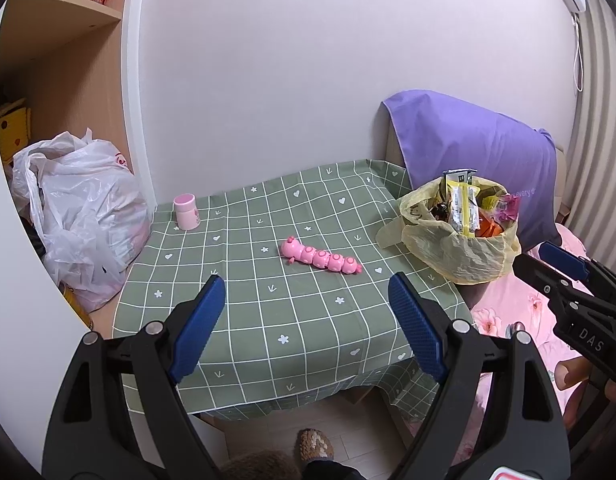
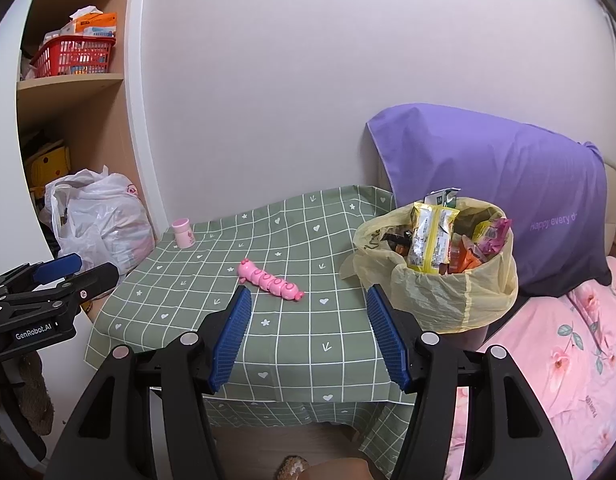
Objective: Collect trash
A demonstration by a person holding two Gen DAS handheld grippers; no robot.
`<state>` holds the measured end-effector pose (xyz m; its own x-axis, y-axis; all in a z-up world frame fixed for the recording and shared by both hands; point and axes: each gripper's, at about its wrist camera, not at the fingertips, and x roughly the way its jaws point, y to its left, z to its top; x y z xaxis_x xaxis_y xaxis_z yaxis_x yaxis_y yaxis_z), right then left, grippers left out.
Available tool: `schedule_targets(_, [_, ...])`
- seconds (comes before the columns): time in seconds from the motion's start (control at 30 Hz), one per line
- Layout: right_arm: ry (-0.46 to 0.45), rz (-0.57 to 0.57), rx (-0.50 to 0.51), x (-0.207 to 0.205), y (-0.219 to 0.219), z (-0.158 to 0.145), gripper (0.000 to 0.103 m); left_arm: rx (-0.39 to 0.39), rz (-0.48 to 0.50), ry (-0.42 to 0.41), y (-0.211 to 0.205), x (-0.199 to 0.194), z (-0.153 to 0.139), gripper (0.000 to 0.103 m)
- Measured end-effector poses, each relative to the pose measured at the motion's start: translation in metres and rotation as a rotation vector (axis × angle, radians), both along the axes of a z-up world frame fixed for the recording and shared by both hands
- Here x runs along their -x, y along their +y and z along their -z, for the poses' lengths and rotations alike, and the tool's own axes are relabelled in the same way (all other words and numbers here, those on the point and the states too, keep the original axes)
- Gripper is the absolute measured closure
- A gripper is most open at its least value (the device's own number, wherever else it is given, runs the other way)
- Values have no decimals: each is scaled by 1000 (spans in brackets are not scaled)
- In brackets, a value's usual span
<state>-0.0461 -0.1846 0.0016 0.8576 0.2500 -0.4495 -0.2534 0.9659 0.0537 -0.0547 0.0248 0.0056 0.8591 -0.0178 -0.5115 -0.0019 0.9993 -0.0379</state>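
Two ribbed blue-padded grippers, left gripper (image 1: 304,292) and right gripper (image 2: 308,304), gape above crinkled wrappers (image 2: 432,240).

We see a green tablecloth (image 1: 268,312) gridded in white, dotted with white hearts, flowers and arrows. At its centre lies a pink caterpillar toy (image 1: 320,258); at ten o'clock stands a pink cup (image 1: 186,211). At two o'clock a pale yellow bag (image 1: 460,248) holds yellow, orange and magenta wrappers. Behind it hangs purple cloth (image 1: 476,152); at four o'clock, pink floral bedding (image 2: 564,352). Our gripper pads (image 1: 198,328) are blue on black frames. A red basket (image 2: 74,58) sits at eleven o'clock.
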Motion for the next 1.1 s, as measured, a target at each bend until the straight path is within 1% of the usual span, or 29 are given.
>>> schedule_targets(0.6, [5, -2, 12, -1, -2, 3, 46, -1, -34, 4, 5, -2, 6, 24])
schedule_targets(0.8, [1, -13, 19, -7, -2, 5, 46, -7, -40, 26, 9, -10, 13, 24])
schedule_targets(0.87, [4, -25, 26, -15, 1, 6, 46, 12, -45, 60, 18, -21, 18, 24])
schedule_targets(0.93, [24, -76, 17, -31, 9, 8, 46, 42, -66, 100, 33, -37, 25, 24])
schedule_targets(1.0, [51, -169, 14, -52, 25, 12, 46, 98, -98, 140, 54, -58, 37, 24])
schedule_targets(1.07, [77, -258, 58, -84, 44, 21, 46, 150, -149, 189, 85, -93, 57, 23])
schedule_targets(1.1, [99, -313, 87, -104, 56, 27, 46, 155, -181, 208, 96, -106, 65, 23])
